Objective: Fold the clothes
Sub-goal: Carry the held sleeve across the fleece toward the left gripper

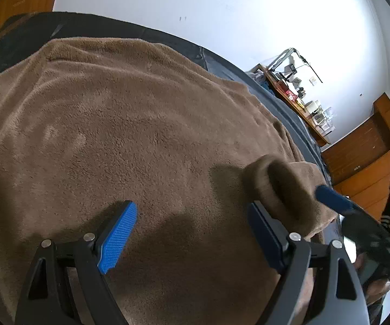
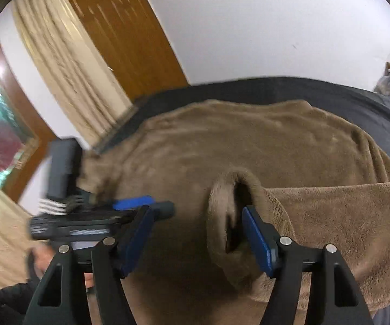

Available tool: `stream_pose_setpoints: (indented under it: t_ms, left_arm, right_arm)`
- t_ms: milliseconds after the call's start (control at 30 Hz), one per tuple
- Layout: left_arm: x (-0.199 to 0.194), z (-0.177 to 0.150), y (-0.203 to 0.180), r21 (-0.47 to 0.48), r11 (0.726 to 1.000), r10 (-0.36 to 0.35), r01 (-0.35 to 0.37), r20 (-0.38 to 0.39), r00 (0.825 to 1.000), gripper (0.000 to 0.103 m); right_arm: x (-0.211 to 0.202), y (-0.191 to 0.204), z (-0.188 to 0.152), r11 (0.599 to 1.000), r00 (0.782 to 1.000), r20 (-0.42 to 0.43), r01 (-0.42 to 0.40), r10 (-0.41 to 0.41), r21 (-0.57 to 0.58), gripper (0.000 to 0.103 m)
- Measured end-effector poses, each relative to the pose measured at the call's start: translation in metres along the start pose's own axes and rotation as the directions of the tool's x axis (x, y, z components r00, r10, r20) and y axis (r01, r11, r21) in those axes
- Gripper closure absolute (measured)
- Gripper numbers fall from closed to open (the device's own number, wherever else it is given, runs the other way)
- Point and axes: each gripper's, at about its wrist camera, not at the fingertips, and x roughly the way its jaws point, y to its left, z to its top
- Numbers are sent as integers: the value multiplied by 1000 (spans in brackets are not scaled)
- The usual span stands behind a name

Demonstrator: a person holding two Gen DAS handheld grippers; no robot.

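A brown fleece garment (image 1: 129,124) lies spread flat over a dark bed. One sleeve (image 2: 344,211) is laid across the body, and its open cuff (image 2: 230,208) stands up between the two grippers. My left gripper (image 1: 192,233) is open just above the fleece, its right finger beside the cuff (image 1: 279,181). My right gripper (image 2: 199,239) is open too, with its right finger against the cuff's rim and nothing clamped. In the left wrist view a blue fingertip (image 1: 330,197) of the right gripper pokes in past the cuff. In the right wrist view the left gripper (image 2: 151,206) is blurred.
The dark bed cover (image 2: 330,94) shows around the garment's far edge. A cluttered wooden desk (image 1: 297,94) stands by the white wall. A wooden door (image 2: 127,40) and beige curtain (image 2: 67,67) lie beyond the bed. A person's hand (image 2: 43,257) holds the left gripper.
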Motion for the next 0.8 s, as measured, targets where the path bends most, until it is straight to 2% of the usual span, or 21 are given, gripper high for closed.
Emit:
stream_pose_setpoints:
  t_ms: [100, 133, 200, 300, 500, 700, 733, 800]
  left_arm:
    - [1, 0, 2, -12, 1000, -21, 21, -4, 1000, 15]
    - [1, 0, 3, -16, 999, -29, 29, -4, 1000, 15]
    - [0, 0, 4, -21, 999, -42, 42, -3, 999, 14]
    - [0, 0, 5, -28, 998, -61, 61, -1, 998, 14]
    - [3, 2, 8, -45, 994, -100, 100, 4, 995, 13]
    - [5, 0, 3, -21, 994, -108, 108, 6, 994, 8]
    - [6, 1, 2, -18, 993, -116, 116, 6, 993, 8]
    - [7, 2, 1, -15, 990, -140, 140, 4, 990, 8]
  right_arm:
    - [-19, -2, 0, 996, 995, 66, -80, 78, 27, 32]
    - [-24, -5, 0, 994, 991, 88, -101, 96, 45, 28]
    - [-22, -17, -4, 991, 992, 97, -92, 82, 102, 26]
    - [-6, -28, -9, 987, 998, 46, -56, 50, 153, 26]
    - [22, -4, -23, 999, 998, -54, 36, -37, -22, 26]
    - [51, 20, -37, 973, 981, -137, 109, -139, -205, 23]
    - [51, 20, -37, 973, 982, -137, 101, -131, -209, 23]
    - [40, 10, -30, 986, 993, -101, 48, -65, -159, 23]
